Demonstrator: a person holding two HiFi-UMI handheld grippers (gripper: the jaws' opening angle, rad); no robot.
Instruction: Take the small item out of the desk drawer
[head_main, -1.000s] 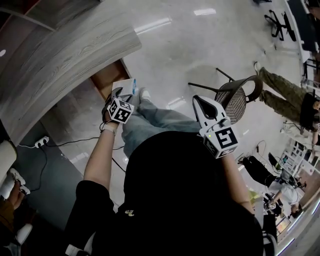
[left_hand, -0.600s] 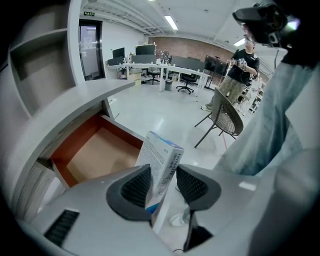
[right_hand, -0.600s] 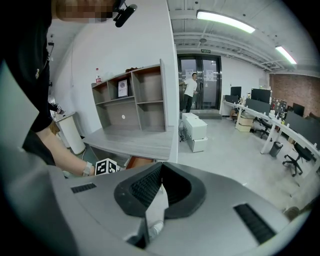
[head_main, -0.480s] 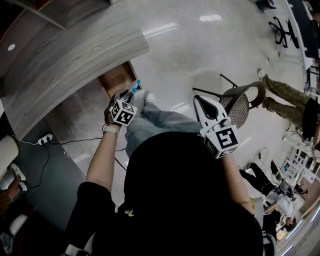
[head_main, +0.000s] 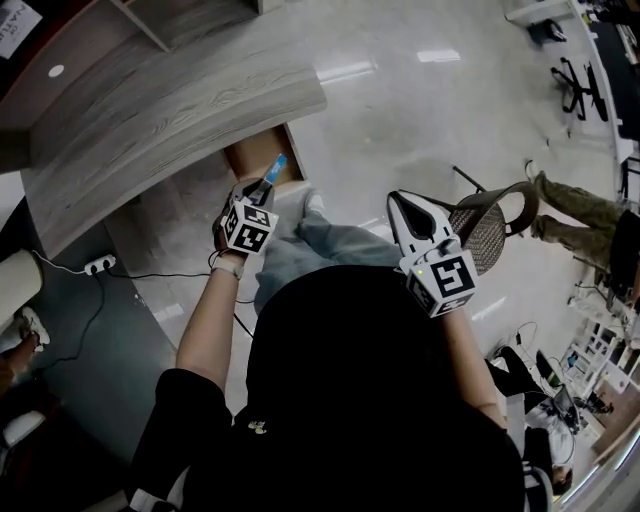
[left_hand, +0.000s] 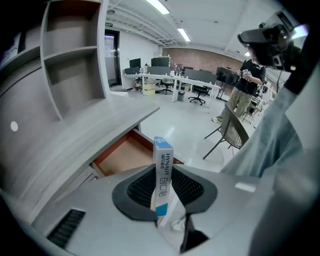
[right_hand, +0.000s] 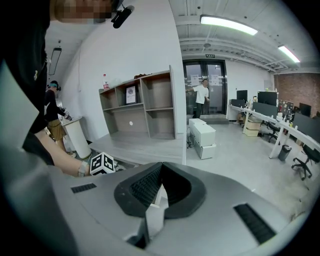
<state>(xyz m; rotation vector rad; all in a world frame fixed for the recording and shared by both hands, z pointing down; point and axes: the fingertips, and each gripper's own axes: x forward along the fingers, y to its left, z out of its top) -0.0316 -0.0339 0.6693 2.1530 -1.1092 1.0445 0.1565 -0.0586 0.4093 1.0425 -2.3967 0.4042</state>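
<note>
One small box is pinched upright by the closing left gripper above the open drawer; the right gripper is carried empty, jaws together. Light, crushable card is expected, best gripped gently across its broad faces.

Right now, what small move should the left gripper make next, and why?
Probably finish the squeeze before carrying anything away: the jaws of the left gripper are closing with the small box upright between them, already above the open drawer.
</note>
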